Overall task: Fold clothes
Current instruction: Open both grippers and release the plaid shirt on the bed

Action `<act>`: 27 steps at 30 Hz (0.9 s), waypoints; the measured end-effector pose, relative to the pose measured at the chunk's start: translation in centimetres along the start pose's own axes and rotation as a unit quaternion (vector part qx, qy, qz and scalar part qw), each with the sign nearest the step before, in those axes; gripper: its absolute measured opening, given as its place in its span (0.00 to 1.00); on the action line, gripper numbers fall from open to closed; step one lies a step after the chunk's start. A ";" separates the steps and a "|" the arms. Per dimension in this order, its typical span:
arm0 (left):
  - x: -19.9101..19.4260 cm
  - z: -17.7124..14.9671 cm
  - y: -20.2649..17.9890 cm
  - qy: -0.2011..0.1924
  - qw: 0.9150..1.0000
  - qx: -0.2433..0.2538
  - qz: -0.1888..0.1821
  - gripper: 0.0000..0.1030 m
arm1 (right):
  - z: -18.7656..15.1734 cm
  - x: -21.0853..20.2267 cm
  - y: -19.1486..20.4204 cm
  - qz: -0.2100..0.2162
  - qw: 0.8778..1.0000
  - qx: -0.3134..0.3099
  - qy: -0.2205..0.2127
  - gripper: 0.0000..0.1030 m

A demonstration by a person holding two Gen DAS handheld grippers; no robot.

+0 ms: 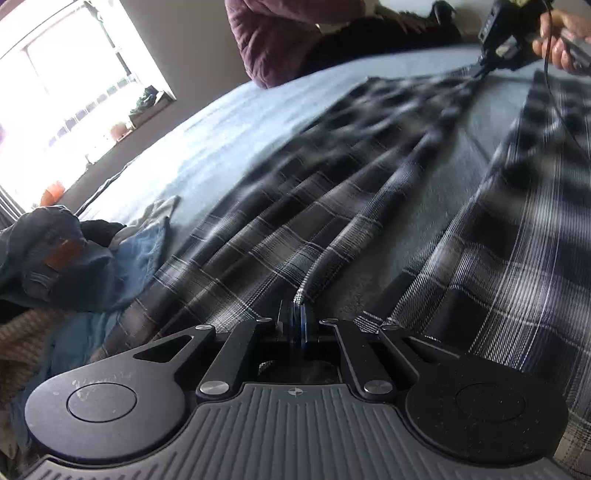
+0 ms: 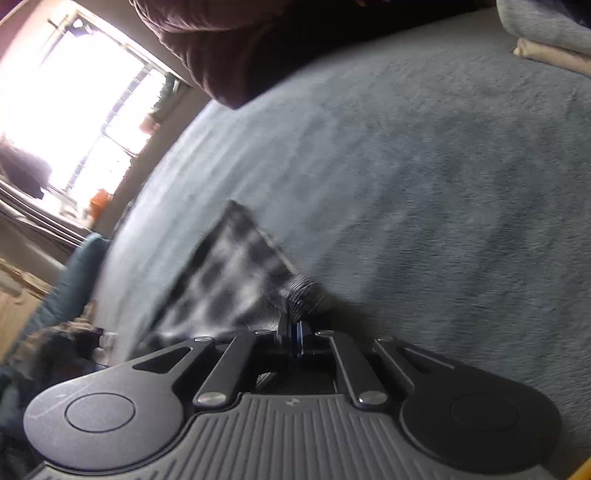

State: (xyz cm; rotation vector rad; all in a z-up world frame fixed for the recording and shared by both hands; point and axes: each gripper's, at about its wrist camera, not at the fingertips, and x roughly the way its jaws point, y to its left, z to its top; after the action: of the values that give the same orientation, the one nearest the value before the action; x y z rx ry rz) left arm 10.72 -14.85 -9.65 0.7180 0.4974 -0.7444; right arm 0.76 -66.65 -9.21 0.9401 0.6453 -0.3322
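Note:
A dark plaid garment (image 1: 332, 206) with thin white lines lies on a blue-grey bed cover (image 1: 229, 136). My left gripper (image 1: 297, 314) is shut on a narrow folded edge of it at the near end. That edge runs taut in long creases to the far right, where my right gripper (image 1: 480, 72), held by a hand (image 1: 557, 40), pinches the other end. In the right wrist view, my right gripper (image 2: 295, 325) is shut on a bunched corner of the plaid garment (image 2: 229, 273), just above the bed cover (image 2: 443, 184). A second plaid panel (image 1: 517, 240) lies flat on the right.
A heap of dark blue and denim clothes (image 1: 55, 258) sits at the left edge of the bed. A person in a purple quilted jacket (image 1: 273, 37) is at the far side. Folded grey and beige cloth (image 2: 546, 33) lies at the far right. A bright window (image 1: 74, 92) is on the left.

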 end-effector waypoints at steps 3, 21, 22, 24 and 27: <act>-0.9 0.0 0.8 -0.004 1.000 -0.019 -0.013 0.05 | 0.9 -1.5 -0.1 -0.007 1.000 -0.002 -0.001 0.25; 2.0 1.4 3.5 0.009 0.987 -0.159 0.017 0.30 | 8.9 11.5 10.1 0.020 0.982 -0.186 -0.007 0.62; 2.4 1.2 3.4 0.010 0.986 -0.163 0.020 0.30 | 9.1 12.8 10.1 0.012 0.982 -0.189 -0.005 0.63; 2.7 0.9 3.3 0.005 0.985 -0.169 0.023 0.30 | 9.1 14.5 10.2 0.008 0.980 -0.199 -0.001 0.64; 2.8 0.7 3.2 -0.001 0.982 -0.185 0.028 0.30 | 8.1 15.9 10.2 -0.010 0.973 -0.232 0.015 0.63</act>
State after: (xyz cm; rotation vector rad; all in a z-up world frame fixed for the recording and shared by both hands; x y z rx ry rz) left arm 15.02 -14.93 -9.65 0.3817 0.5928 -0.5783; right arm 21.30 -67.56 -9.52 0.4915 0.7211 -0.1723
